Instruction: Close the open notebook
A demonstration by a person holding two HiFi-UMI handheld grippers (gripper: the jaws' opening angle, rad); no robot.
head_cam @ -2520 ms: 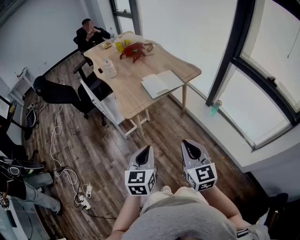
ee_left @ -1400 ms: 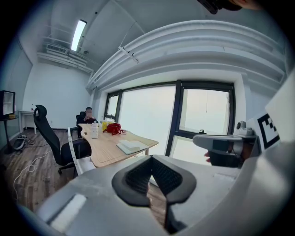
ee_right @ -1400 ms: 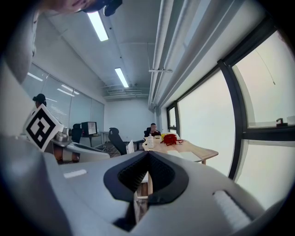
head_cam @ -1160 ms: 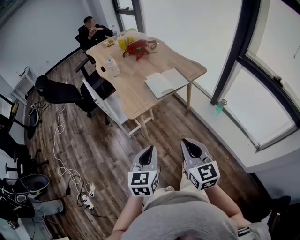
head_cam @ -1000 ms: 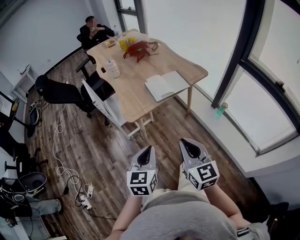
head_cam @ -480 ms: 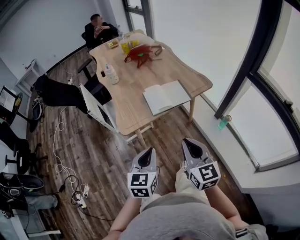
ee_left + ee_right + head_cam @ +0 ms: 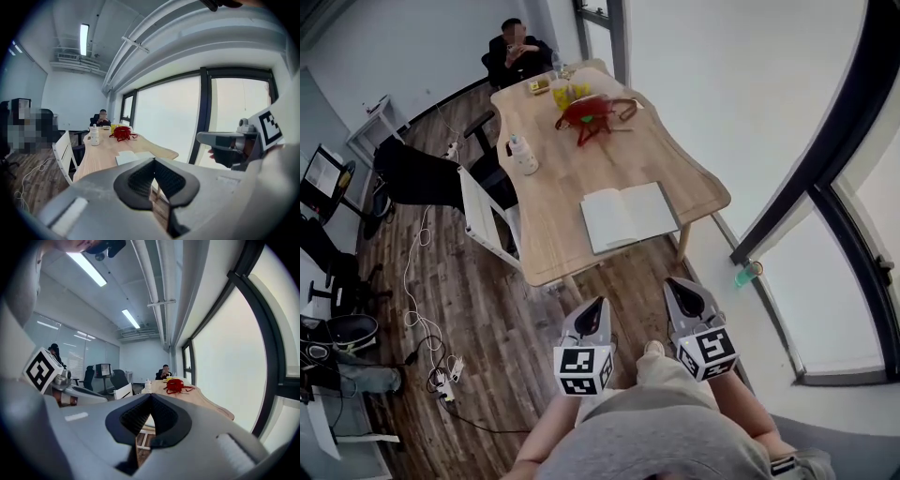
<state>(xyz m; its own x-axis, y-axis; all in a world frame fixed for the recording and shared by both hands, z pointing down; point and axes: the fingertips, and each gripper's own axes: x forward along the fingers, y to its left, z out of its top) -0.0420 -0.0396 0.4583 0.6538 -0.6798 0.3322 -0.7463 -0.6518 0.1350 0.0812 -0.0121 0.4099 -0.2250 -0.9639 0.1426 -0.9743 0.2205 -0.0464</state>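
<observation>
Our left hand-held gripper [image 7: 596, 307] and right hand-held gripper [image 7: 682, 292] are both pinched shut on nothing, side by side above the dark plank floor [image 7: 487, 309]. The open white-paged notebook [image 7: 628, 217] lies at twelve o'clock, well apart from them. It sits near the close edge of the pale wooden desk [image 7: 661, 150], its spread running nine to three. We judge the right one slightly nearer. Beyond sit a red tangled object [image 7: 589, 114] and a seated person [image 7: 520, 52] at eleven.
</observation>
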